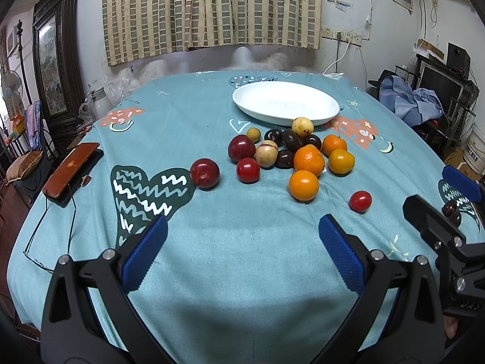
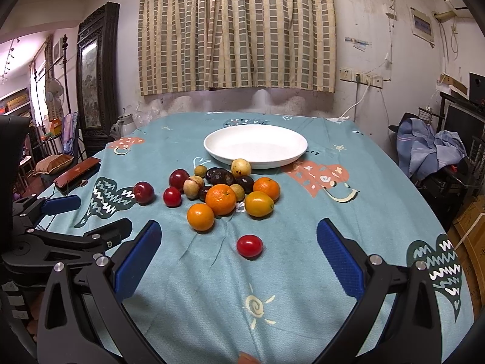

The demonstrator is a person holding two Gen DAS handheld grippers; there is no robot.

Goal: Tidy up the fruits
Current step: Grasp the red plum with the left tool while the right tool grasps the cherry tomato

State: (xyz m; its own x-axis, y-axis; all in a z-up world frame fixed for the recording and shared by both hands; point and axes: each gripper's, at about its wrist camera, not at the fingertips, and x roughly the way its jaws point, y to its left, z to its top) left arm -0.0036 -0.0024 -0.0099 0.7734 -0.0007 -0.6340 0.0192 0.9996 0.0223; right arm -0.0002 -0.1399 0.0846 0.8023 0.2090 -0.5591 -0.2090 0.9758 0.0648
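Broadly, I see the surface (image 2: 303, 288) under a teal patterned cloth, filling both views. Toward its far side sits a white plate (image 1: 329, 110) (image 2: 298, 148), with nothing on it. My left claw (image 1: 242, 242) hovers low over the near cloth, its blue pads well apart and nothing between them; my right claw (image 2: 238, 245) likewise stands spread wide and grips nothing. A brown case (image 1: 71, 171) lies at the left edge with wire-rimmed glasses (image 1: 48, 242) just in front of it.

The fruit lies in a loose cluster just on the near side of the plate. Four oranges (image 1: 308, 160) (image 2: 220, 198) sit on its right half, touching one another. Two dark red plums (image 1: 205, 173) (image 2: 144, 192) lie to the left, one a little apart from the group. A pale yellow fruit (image 1: 302, 126) (image 2: 241, 167) rests against the plate's near rim, with dark purple fruits (image 1: 292, 140) bunched beside it. One small red tomato (image 1: 360, 201) (image 2: 249, 245) lies alone, nearest me, between the right claw's pads in that view.
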